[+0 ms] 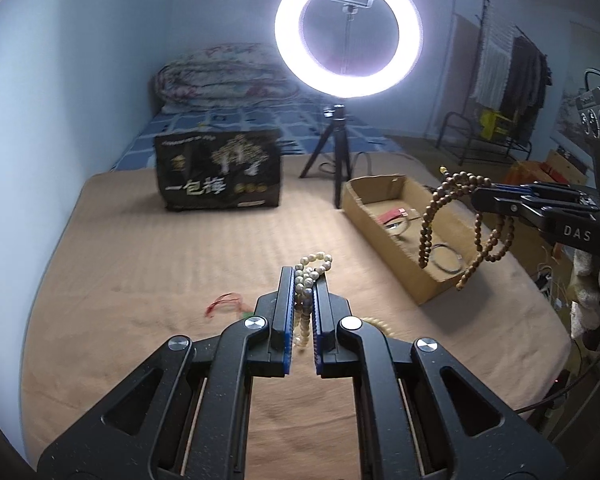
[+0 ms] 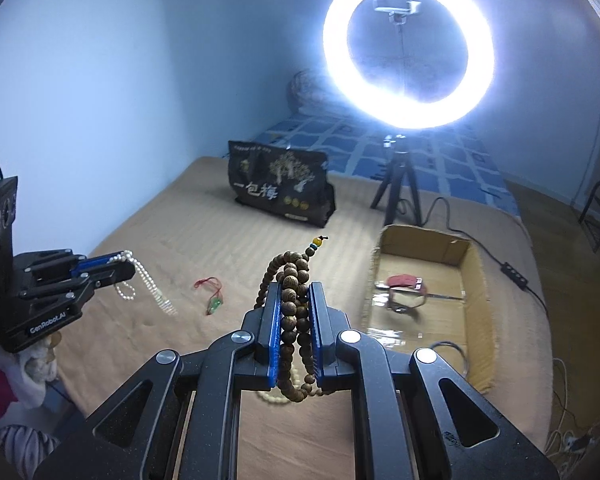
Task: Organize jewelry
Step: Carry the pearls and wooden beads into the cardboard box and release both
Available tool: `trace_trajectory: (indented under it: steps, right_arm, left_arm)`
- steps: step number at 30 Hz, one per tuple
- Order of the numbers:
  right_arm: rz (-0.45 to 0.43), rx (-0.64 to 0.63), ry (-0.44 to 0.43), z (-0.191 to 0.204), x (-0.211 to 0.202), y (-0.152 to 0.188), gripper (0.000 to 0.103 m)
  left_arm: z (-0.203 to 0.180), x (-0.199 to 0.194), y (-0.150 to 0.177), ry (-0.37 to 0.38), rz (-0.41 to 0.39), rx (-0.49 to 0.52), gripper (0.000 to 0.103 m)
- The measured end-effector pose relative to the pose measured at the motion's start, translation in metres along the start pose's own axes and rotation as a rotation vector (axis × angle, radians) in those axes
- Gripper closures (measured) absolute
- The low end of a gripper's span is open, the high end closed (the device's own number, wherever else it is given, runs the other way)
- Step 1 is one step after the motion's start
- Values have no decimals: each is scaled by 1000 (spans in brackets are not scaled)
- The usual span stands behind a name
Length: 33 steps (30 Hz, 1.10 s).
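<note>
My left gripper (image 1: 305, 276) is shut on a white pearl necklace (image 1: 314, 262), whose strands hang below the fingers above the tan blanket; from the right wrist view that gripper (image 2: 126, 268) shows at the left with the pearls (image 2: 148, 284) dangling. My right gripper (image 2: 296, 286) is shut on a brown wooden bead necklace (image 2: 290, 276) with a yellow end bead. In the left wrist view it (image 1: 476, 196) holds the wooden beads (image 1: 430, 220) above the cardboard box (image 1: 384, 232). A red cord with a green pendant (image 2: 210, 294) lies on the blanket.
The open cardboard box (image 2: 478, 312) holds a red item (image 2: 402, 281) and rings. A cream bead string (image 1: 378, 324) lies under my fingers. A black printed bag (image 1: 220, 168) and a ring light on a tripod (image 1: 336, 152) stand behind. A cable (image 2: 512, 272) runs right of the box.
</note>
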State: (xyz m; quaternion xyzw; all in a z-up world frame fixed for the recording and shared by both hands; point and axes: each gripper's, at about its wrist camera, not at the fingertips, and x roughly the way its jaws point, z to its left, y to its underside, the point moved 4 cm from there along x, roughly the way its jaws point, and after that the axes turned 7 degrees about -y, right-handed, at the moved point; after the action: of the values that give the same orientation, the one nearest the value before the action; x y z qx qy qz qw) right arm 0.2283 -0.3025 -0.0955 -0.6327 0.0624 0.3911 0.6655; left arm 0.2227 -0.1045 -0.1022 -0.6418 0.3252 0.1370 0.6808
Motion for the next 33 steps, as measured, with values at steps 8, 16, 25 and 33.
trace_trajectory:
  steps: [8,16,25,33]
  right_arm:
    - [-27,32,58,-34,-23,-2,92]
    - [-35,82,112,-75,-29,-1,92]
    - [-39,126,145,-111,-19,0,92]
    - [-40,162,154,-139,1,-1,92]
  left_arm:
    - [-43,9,-18,72,-8,34,98]
    - [-79,31,-31,124,8,46,98]
    - [-113,66,-40,168,34,51,98]
    - [-138,98,-53,202,36,59,98]
